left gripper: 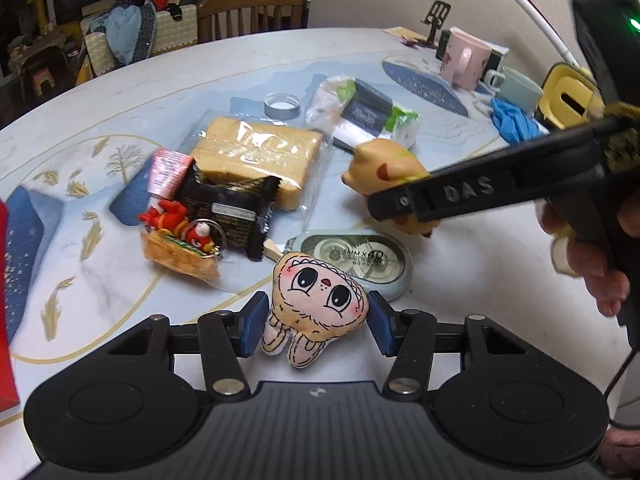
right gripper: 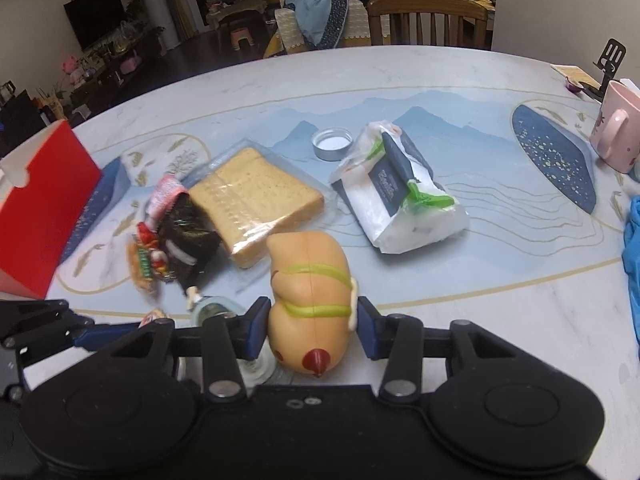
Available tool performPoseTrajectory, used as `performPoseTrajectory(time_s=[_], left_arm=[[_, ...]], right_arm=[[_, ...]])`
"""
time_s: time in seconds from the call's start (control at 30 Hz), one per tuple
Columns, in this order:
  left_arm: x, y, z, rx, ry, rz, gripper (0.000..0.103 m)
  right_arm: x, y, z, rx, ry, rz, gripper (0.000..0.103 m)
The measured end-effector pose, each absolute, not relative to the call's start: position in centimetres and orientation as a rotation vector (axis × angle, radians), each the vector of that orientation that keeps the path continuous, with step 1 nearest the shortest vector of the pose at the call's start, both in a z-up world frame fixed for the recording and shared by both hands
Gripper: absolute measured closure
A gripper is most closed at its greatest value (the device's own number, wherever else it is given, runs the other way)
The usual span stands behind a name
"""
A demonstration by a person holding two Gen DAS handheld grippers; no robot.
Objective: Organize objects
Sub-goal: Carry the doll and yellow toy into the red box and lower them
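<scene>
My left gripper [left gripper: 316,324] is shut on a small pink plush doll [left gripper: 318,300] with big eyes, low over the table. My right gripper [right gripper: 312,328] is shut on a tan squishy animal toy [right gripper: 310,304] with green stripes; that toy also shows in the left wrist view [left gripper: 384,168], behind the right gripper's black finger. A correction tape dispenser [left gripper: 360,256] lies just beyond the plush. Wrapped sliced bread [right gripper: 256,200], a black snack packet [left gripper: 228,208], a red keychain toy [left gripper: 176,224] and a white tissue pack [right gripper: 400,200] lie in the middle of the table.
A red box [right gripper: 44,200] stands at the left. A metal lid [right gripper: 332,142] lies beyond the bread. A pink mug [right gripper: 618,136], a pale blue cup [left gripper: 516,84], blue gloves [left gripper: 514,120] and a yellow object [left gripper: 566,96] are at the right. A wooden chair [right gripper: 428,20] stands behind the table.
</scene>
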State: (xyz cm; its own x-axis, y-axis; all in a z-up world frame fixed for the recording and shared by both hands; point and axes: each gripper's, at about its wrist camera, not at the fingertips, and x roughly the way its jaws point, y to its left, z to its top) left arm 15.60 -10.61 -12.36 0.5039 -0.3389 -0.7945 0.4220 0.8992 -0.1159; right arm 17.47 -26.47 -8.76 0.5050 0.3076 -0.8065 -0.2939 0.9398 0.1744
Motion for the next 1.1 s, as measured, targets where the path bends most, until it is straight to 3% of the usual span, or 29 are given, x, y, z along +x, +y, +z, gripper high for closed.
performPoseTrajectory(time_s=[0.6,1.1], left_arm=[[13.0,-5.0,-6.8,-0.007,0.913,-0.392,0.051],[11.3,5.0,-2.2,-0.111,0.847,-0.284,0.050]], right_arm=[[11.5,-22.9,-2.3,0.017,0.912,0.445,0.059],[9.9,-14.1,2.0,-0.047,0.888,0.585,0.059]])
